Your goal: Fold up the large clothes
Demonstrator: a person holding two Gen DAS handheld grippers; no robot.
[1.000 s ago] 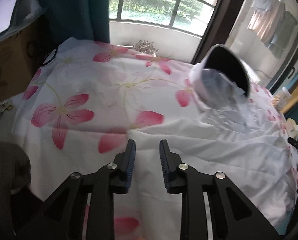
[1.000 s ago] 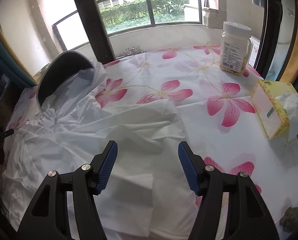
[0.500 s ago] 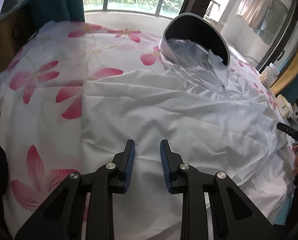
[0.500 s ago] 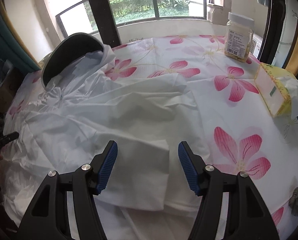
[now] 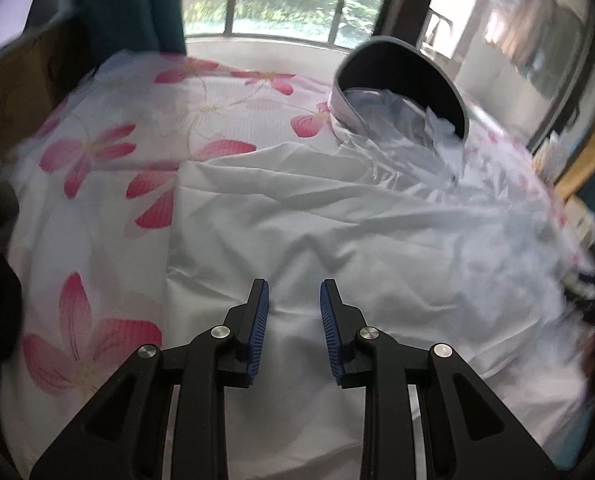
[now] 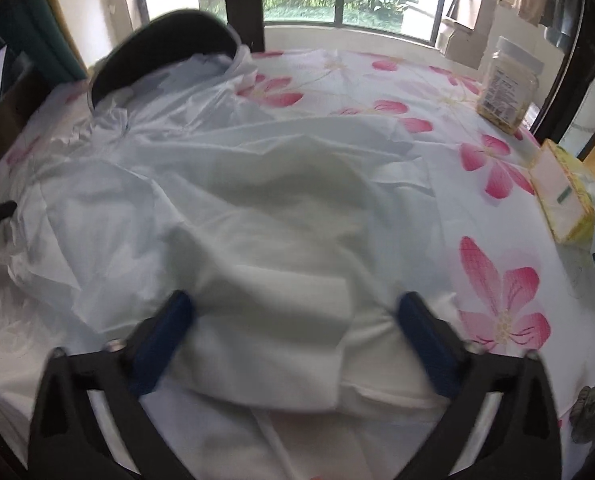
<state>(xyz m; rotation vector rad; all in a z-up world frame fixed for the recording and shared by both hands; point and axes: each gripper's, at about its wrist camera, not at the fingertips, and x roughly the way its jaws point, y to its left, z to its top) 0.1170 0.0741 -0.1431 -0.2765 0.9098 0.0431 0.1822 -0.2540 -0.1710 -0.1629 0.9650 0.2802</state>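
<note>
Left gripper [image 5: 293, 316]: blue-padded jaws narrowly parted, nothing between, poised over near-edge hem of white thin hooded garment [image 5: 337, 232]. Right gripper [image 6: 293, 332]: jaws had just been opening, stood at widest, straddling folded flap without pinching. Garment lay spread across flower-printed tablecloth [image 5: 109, 208], dark-brimmed hood [image 5: 405, 80] toward window edge. Clear lidded jar [image 6: 509, 84] and yellow tissue pack [image 6: 561, 196] sat at table's right edge. Risk: slippery fabric could slide off near edge; wide jaws could also catch tablecloth beneath, dragging jar.
</note>
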